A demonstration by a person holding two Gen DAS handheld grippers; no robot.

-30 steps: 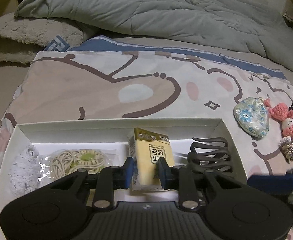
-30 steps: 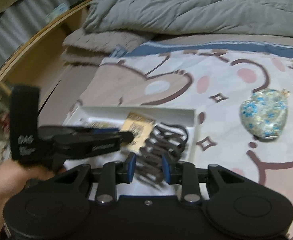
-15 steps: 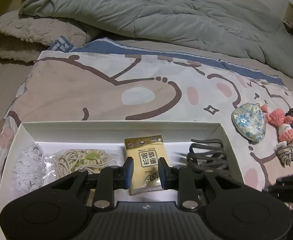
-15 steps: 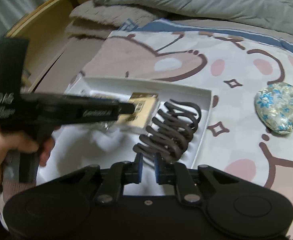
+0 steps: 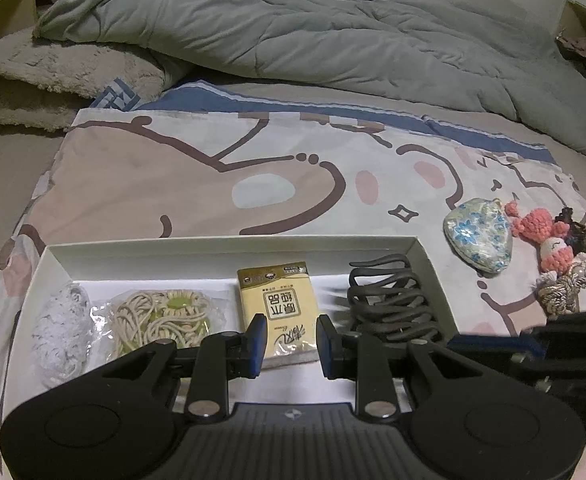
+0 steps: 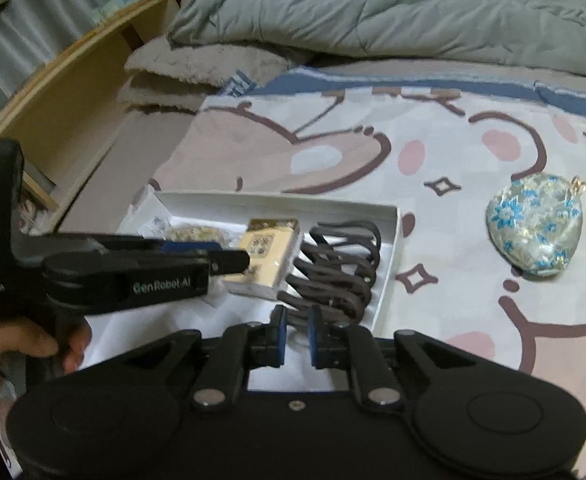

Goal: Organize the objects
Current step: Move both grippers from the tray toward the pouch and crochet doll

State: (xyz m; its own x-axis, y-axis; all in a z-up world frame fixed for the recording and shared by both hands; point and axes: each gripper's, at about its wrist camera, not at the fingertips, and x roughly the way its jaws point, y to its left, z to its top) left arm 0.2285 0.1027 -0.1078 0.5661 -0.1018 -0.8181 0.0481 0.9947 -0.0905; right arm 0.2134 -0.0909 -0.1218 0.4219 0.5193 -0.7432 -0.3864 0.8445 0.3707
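Both views dim, indoor light, greyish-warm cast, grainy. Light seems to come from above/front; white box is the brightest thing, w/ soft shadow under its far wall. No hard glare. Fisheye bends bed edge & shelf near frame edges; corners go black. Left view fairly sharp, though right tongs at its edge are smeared. Right view softer, blurred overall; left tongs look slightly fuzzy.

Dim bedroom, bed with cartoon-bear sheet, rumpled grey duvet at its far end, wooden shelf beside the bed
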